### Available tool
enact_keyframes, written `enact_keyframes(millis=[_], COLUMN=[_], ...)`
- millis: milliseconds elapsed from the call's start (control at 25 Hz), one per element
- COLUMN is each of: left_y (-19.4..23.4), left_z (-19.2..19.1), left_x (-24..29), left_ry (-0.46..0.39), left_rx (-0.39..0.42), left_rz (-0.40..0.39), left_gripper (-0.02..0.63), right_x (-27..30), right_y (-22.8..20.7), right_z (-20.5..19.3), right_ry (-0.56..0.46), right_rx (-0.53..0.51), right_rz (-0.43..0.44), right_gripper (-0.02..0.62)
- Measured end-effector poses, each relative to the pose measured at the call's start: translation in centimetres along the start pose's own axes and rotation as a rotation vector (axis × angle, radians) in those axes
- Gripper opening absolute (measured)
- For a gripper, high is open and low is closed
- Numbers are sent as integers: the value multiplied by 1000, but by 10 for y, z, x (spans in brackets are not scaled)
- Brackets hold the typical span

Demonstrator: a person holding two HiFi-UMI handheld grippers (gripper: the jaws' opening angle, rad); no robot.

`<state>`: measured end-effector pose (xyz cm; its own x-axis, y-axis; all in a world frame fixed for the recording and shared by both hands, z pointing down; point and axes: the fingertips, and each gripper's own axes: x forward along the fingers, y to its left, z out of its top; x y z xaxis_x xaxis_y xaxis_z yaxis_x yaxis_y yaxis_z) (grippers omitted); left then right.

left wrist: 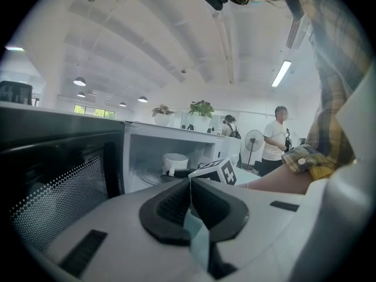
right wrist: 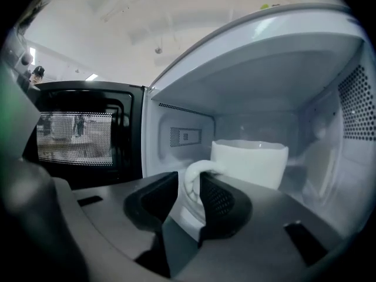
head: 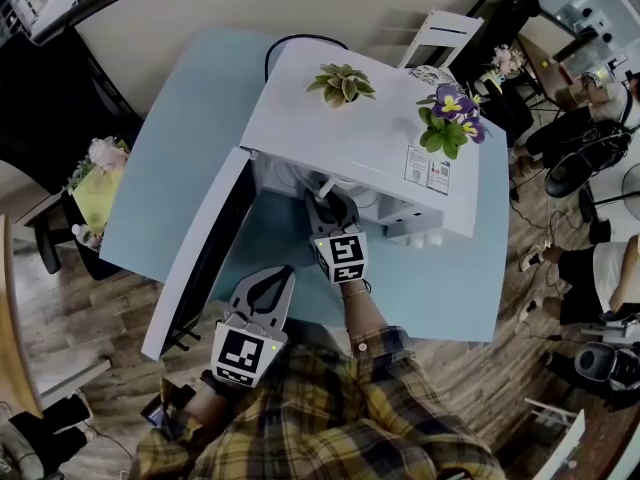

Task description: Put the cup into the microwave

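the white cup stood on the floor inside the open microwave. the right gripper reached into the microwave, its jaws slack and parted around the cup's handle. the left gripper hung outside the microwave, beside its door, jaws clenched together on nothing.

Your left gripper fills the lower part of the view, its two dark jaws closed together with nothing between them. Beyond them the microwave stands open. Its dark door with the dotted mesh is at the left, and a white cup sits inside the cavity. Just beside the cup you see a marker cube and your forearm in a checked sleeve. Potted plants stand on top.
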<state>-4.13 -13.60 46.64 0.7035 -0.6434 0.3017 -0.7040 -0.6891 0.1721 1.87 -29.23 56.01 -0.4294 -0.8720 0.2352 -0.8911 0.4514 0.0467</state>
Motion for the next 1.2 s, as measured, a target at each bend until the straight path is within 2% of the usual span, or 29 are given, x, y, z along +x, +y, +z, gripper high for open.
enact_keyframes(millis=[240, 640, 720, 840, 1200], left_y=[-1, -1, -1, 0, 0], left_z=[1, 5, 6, 6, 14], left_x=[-2, -6, -7, -8, -1], left_ry=[-4, -23, -26, -30, -48], left_rx=[6, 10, 11, 11, 22], left_rz=[4, 20, 24, 27, 21], left_gripper=[-2, -2, -2, -2, -2], right_x=[-7, -19, -24, -36, -78], right_y=[2, 5, 7, 5, 0], right_z=[-1, -4, -8, -15, 4], right_ry=[-1, 19, 37, 62, 39], right_rx=[6, 101, 114, 132, 121], right_rz=[-12, -16, -5, -2, 17], right_gripper=[97, 182, 213, 227, 229])
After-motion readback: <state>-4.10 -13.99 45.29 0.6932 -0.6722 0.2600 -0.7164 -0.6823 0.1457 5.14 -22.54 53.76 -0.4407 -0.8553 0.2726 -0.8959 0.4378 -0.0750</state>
